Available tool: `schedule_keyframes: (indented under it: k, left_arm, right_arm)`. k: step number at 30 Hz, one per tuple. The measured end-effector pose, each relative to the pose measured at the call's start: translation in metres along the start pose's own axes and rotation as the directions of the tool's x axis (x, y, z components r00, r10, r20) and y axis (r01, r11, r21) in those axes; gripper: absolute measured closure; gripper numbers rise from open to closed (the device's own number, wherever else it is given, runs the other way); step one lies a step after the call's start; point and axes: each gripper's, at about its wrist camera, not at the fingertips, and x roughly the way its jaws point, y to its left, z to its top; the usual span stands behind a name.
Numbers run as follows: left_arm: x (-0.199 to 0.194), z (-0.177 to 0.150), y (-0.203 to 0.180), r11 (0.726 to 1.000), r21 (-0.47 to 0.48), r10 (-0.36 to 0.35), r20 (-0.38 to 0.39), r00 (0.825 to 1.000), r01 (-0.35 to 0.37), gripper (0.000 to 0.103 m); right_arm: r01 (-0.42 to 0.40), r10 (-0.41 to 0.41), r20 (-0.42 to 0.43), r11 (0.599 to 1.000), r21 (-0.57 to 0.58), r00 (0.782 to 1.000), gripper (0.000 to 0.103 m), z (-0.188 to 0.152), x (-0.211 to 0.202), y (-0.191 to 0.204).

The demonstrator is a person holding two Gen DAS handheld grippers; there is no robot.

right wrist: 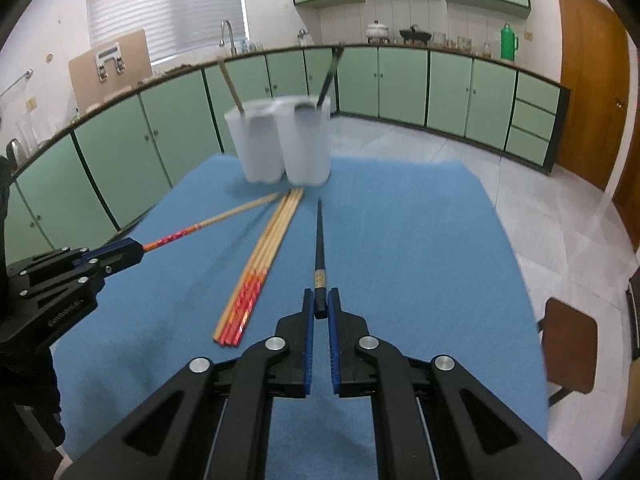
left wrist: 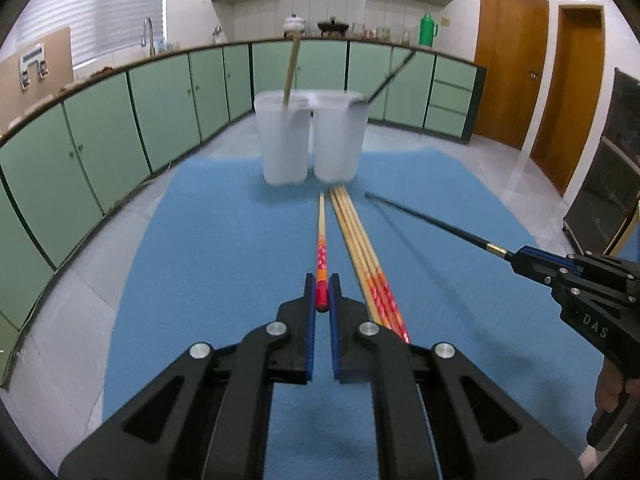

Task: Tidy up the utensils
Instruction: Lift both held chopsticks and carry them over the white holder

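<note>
My left gripper [left wrist: 322, 292] is shut on the red end of a wooden chopstick [left wrist: 321, 240] that points toward two white holders [left wrist: 310, 140]. My right gripper [right wrist: 321, 304] is shut on the end of a black chopstick [right wrist: 319, 240]; it also shows in the left wrist view [left wrist: 516, 258]. Several wooden chopsticks with red ends [left wrist: 362, 256] lie side by side on the blue mat [left wrist: 224, 240], also in the right wrist view [right wrist: 260, 264]. The left holder [right wrist: 258, 144] contains a wooden chopstick [right wrist: 230, 84], the right holder [right wrist: 306, 140] a black one [right wrist: 330, 76].
The blue mat [right wrist: 420, 260] covers a table; its edges drop to a tiled floor. Green cabinets [left wrist: 120, 120] curve around the back. A brown stool [right wrist: 570, 344] stands to the right of the table. Wooden doors [left wrist: 508, 68] are at the far right.
</note>
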Motion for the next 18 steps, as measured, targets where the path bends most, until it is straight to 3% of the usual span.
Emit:
schedule_keyframes:
  k: [11, 18]
  left_arm:
    - [-0.04, 0.043, 0.004, 0.999, 0.006, -0.033, 0.14, 0.99, 0.032, 0.098]
    - [-0.044, 0.067, 0.009, 0.997, 0.003, -0.071, 0.175, 0.982, 0.071, 0.098]
  right_arm:
    - [-0.05, 0.052, 0.088, 0.999, -0.02, 0.995, 0.097, 0.052, -0.036, -0.002]
    - [-0.105, 0.108, 0.089, 0.994, -0.038, 0.99, 0.097, 0.083, -0.043, 0.0]
